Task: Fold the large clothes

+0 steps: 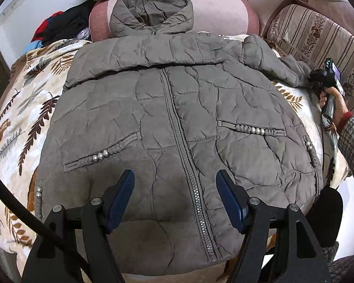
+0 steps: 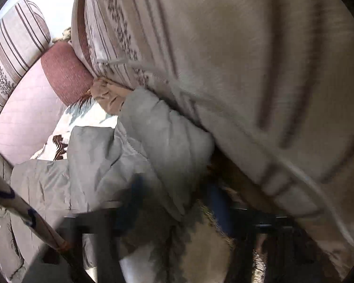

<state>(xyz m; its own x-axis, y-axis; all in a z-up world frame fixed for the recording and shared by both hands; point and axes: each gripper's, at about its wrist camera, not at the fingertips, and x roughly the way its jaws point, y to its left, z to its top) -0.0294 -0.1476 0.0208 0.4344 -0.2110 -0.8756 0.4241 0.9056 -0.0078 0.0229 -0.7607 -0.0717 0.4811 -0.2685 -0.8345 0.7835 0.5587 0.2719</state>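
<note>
The grey quilted jacket (image 1: 177, 118) lies face up, zipped, on a leaf-print blanket (image 1: 23, 108) spread over the sofa, with its hood (image 1: 151, 11) resting up against a pink bolster (image 1: 224, 16). From the left wrist view the whole coat shows, and the left gripper (image 1: 174, 198) hangs over its lower hem with its jaws spread, nothing between them. That view also catches the right gripper (image 1: 318, 77) far off at the end of the outstretched sleeve (image 1: 271, 61), held in a hand (image 1: 328, 96). The right wrist view is blurred and close: only the sleeve's cuff against a striped cushion (image 2: 247, 70), its blue fingers (image 2: 136, 195) closing around the fabric; whether they pinch it I cannot tell.
</note>
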